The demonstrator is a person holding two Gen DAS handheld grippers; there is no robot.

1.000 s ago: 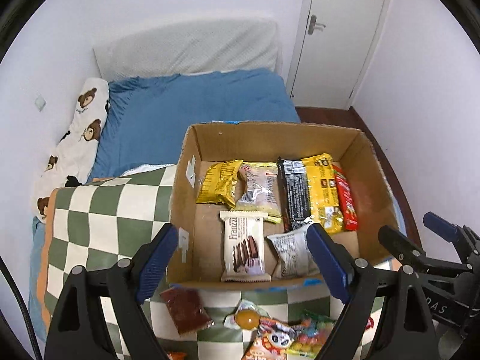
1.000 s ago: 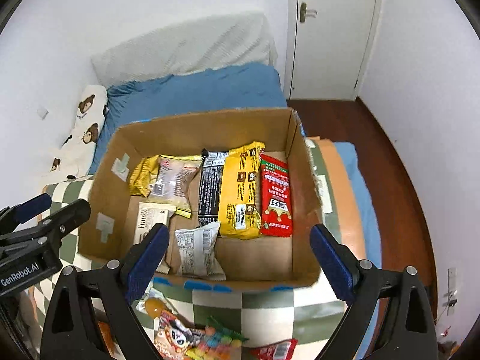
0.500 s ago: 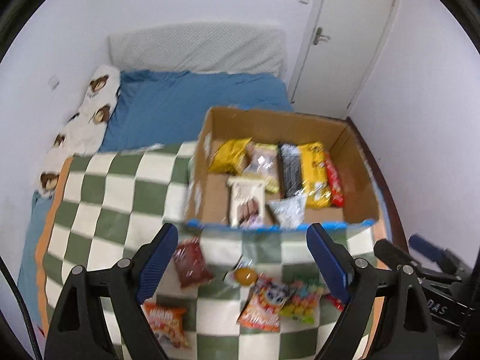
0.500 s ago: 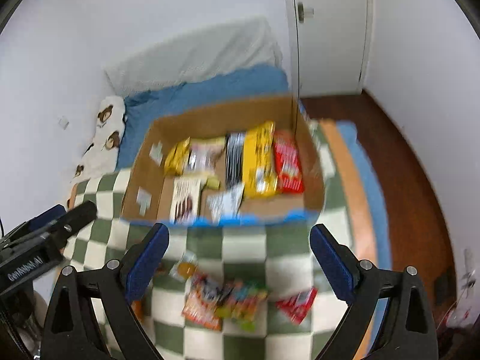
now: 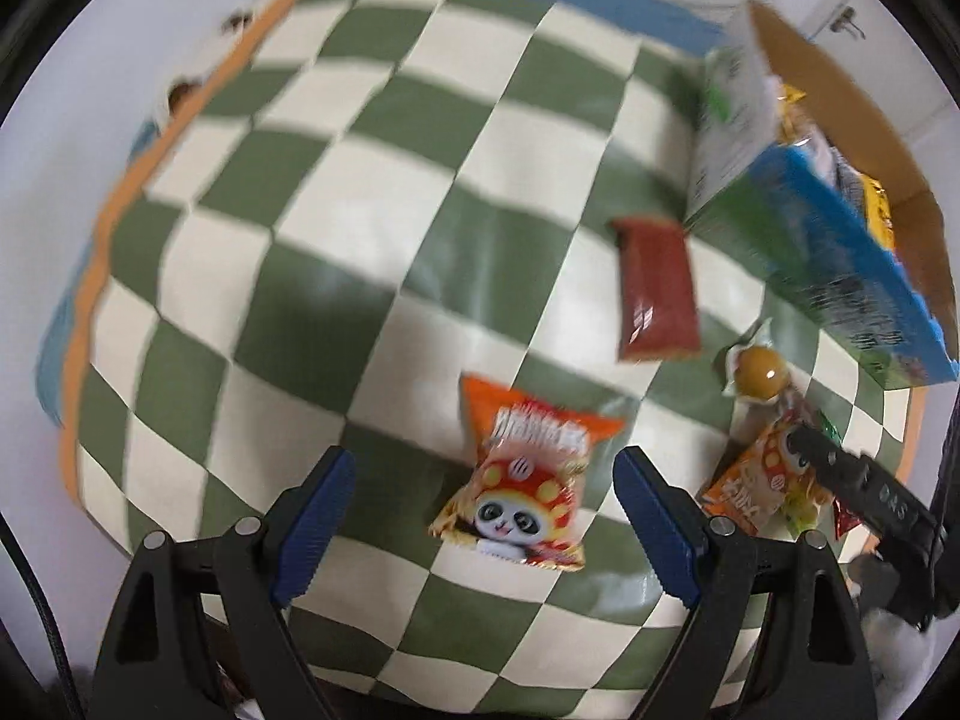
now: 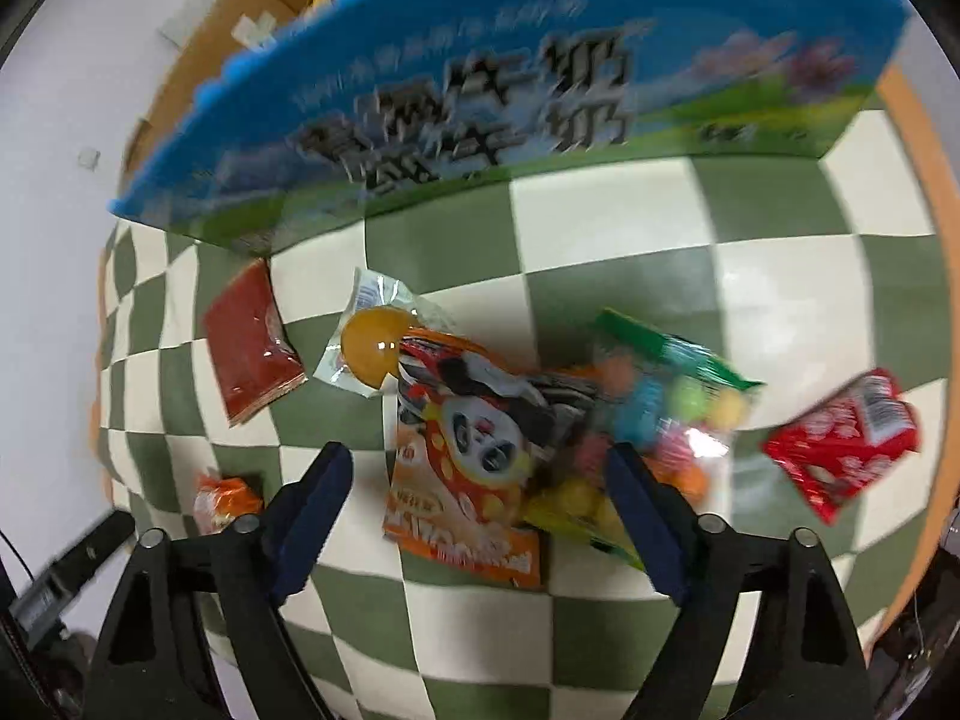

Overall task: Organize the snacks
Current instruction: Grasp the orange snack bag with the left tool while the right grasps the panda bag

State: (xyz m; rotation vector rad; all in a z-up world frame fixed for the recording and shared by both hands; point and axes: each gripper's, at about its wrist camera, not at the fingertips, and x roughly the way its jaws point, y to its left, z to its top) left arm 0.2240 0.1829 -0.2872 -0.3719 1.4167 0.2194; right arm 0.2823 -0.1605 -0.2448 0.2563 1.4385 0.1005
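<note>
From the left wrist view, the left gripper point(image 5: 483, 507) points down over a green-and-cream checkered blanket point(image 5: 336, 192), its blue-padded fingers point(image 5: 312, 510) spread wide and touching nothing; between them lies an orange panda snack bag point(image 5: 522, 480), red and yellow lower down with a cartoon panda face, flat on the blanket. Further off lies a dark red packet point(image 5: 657, 294), and beside it a round amber jelly cup point(image 5: 759, 372) in clear wrap. A cardboard box point(image 5: 840, 90) with a blue and green printed outer side stands at the upper right with yellow wrappers showing inside, too blurred to read. From the right wrist view, the right gripper point(image 6: 477, 507) hangs over a heap of snacks, its jaws closing yet still wide, with the pads not pressing on anything. Between them lies a second panda bag point(image 6: 474, 450), orange with red and black, overlapping a clear bag of coloured candies point(image 6: 648, 414) with a green header. The jelly cup point(image 6: 375, 348) touches the panda bag's upper corner, the dark red packet point(image 6: 252, 342) lies just beside it, and a bright red wrapper point(image 6: 846, 444) sits well apart on the right. The box's blue side point(image 6: 510, 78) fills the top.
</note>
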